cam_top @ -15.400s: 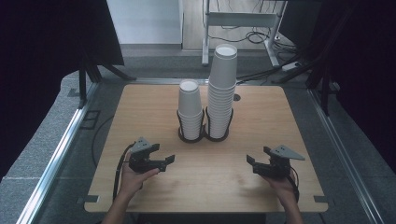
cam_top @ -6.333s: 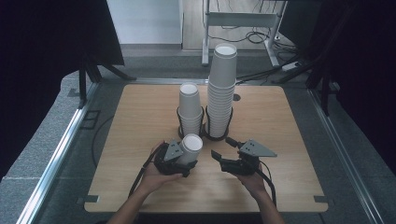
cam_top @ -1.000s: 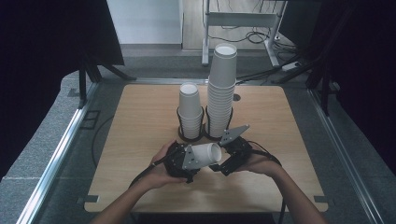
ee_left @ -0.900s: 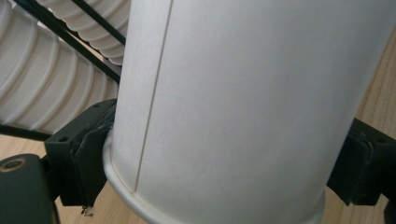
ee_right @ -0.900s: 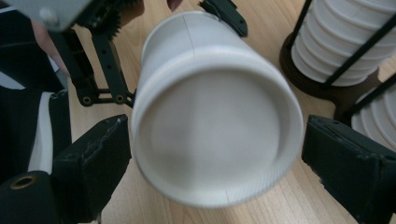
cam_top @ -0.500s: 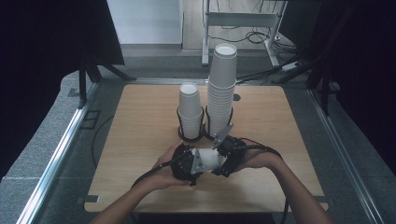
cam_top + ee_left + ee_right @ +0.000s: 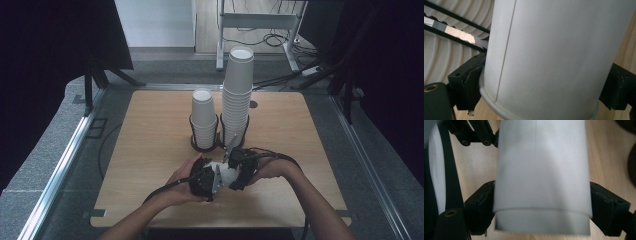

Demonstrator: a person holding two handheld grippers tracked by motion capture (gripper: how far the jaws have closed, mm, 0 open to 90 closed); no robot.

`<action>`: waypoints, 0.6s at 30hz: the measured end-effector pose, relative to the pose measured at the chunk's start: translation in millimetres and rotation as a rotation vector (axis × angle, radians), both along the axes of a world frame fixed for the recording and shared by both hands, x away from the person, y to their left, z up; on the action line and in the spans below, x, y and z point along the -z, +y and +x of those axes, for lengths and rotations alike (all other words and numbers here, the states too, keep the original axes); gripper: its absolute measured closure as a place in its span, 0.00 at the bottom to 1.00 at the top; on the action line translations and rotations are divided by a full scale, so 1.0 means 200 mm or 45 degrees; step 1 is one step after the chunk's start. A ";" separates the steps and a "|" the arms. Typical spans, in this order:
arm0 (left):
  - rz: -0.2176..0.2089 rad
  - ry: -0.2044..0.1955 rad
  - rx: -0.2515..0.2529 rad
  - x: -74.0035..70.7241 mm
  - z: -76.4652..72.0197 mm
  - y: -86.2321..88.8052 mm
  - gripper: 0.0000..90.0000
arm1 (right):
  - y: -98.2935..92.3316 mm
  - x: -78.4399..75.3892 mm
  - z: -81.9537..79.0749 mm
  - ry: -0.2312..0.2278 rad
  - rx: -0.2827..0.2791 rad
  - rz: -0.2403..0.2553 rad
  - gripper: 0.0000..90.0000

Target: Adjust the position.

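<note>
A white paper cup (image 7: pixel 226 174) lies on its side just above the table's front middle, held between both grippers. My left gripper (image 7: pixel 206 181) is shut on it near the rim; in the left gripper view the cup (image 7: pixel 554 57) sits between the black pads (image 7: pixel 471 85). My right gripper (image 7: pixel 241 167) is shut on its other end; in the right gripper view the cup (image 7: pixel 541 175) shows a step line near the pads (image 7: pixel 607 210), as if one cup sits inside another. Whether it is one cup or two I cannot tell.
Behind the grippers a short stack of white cups (image 7: pixel 204 116) and a tall stack (image 7: pixel 238 95) stand in black ring holders at the middle of the wooden table (image 7: pixel 150 150). Cables trail from both grippers toward the front edge.
The right gripper has come in from the right and shut on the cup that the left gripper holds. The cup has tipped onto its side and sunk a little toward the table.
</note>
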State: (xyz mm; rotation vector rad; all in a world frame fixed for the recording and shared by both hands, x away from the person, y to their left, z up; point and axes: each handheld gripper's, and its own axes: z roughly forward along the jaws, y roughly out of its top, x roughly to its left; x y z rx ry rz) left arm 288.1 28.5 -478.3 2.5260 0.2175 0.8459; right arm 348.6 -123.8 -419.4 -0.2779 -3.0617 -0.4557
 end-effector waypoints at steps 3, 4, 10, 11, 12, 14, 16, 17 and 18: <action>0.024 -0.026 0.012 0.00 -0.01 -0.02 0.10 | 0.01 0.02 0.01 0.029 -0.005 -0.014 0.21; 0.053 -0.043 0.022 -0.01 -0.01 -0.02 0.10 | 0.02 0.02 0.01 0.031 -0.008 -0.020 0.21; 0.078 -0.059 0.024 0.00 -0.01 -0.04 0.09 | 0.01 0.04 0.02 0.051 -0.020 -0.052 0.23; 0.075 -0.064 0.024 0.00 -0.01 -0.04 0.09 | 0.01 0.04 0.02 0.050 -0.018 -0.049 0.24; 0.074 -0.064 0.018 0.00 -0.01 -0.04 0.09 | 0.00 0.04 0.02 0.046 -0.019 -0.044 0.24; 0.071 -0.054 0.013 0.00 -0.01 -0.04 0.08 | 0.00 0.03 0.02 0.046 -0.012 -0.032 0.24; 0.063 -0.066 0.008 0.00 -0.01 -0.05 0.07 | -0.01 0.03 0.02 0.043 -0.016 -0.023 0.24; 0.051 -0.063 0.010 0.00 -0.01 -0.04 0.06 | -0.01 0.03 0.02 0.040 -0.020 -0.018 0.25; 0.051 -0.063 0.010 0.00 -0.01 -0.04 0.03 | -0.01 0.03 0.02 0.037 -0.019 -0.012 0.25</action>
